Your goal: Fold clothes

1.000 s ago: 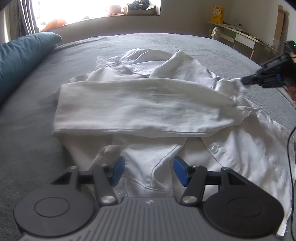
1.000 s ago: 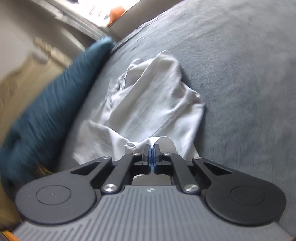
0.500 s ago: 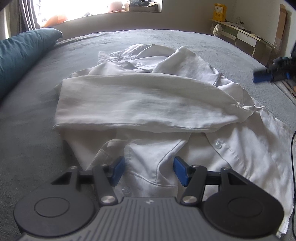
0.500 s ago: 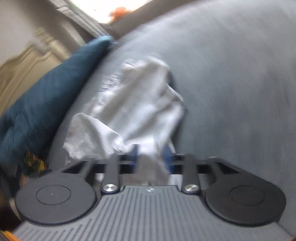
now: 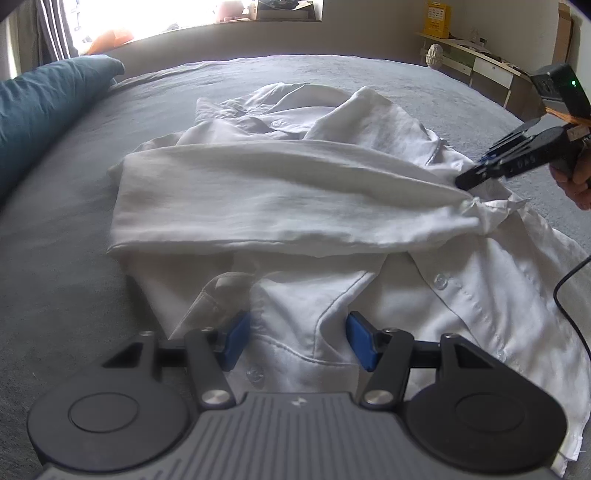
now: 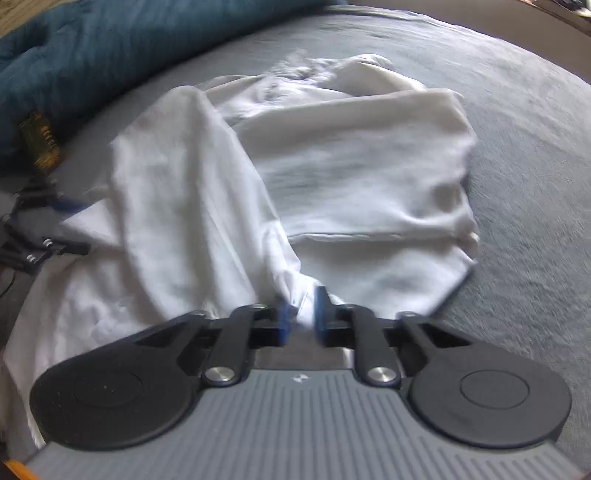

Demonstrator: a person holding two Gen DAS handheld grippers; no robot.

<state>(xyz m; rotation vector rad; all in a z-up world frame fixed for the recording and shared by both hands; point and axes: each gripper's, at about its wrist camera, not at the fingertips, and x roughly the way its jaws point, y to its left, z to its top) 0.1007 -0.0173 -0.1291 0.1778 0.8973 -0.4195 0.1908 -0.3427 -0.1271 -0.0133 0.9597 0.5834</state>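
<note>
A white button shirt (image 5: 280,192) lies on the grey bed (image 5: 66,266), one sleeve folded across its body towards the right. My left gripper (image 5: 299,341) hovers low over the near part of the shirt, open, its blue pads (image 5: 236,338) on either side of a fabric fold without pressing it. My right gripper (image 5: 467,181) sits at the bunched sleeve end. In the right wrist view its jaws (image 6: 303,317) are closing, and white sleeve cloth (image 6: 207,206) is drawn in and pinched between them.
A teal pillow (image 5: 40,114) lies along the left side of the bed. A person's hand (image 5: 576,181) holds the right gripper; a black cable (image 5: 569,291) hangs beside the shirt. A desk (image 5: 491,66) stands far right, with a bright window ledge (image 5: 229,18) behind.
The right gripper let go of the sleeve end, drew off to the right with jaws apart, rolled, then came back and closed on the cuff. The left gripper stayed still.
</note>
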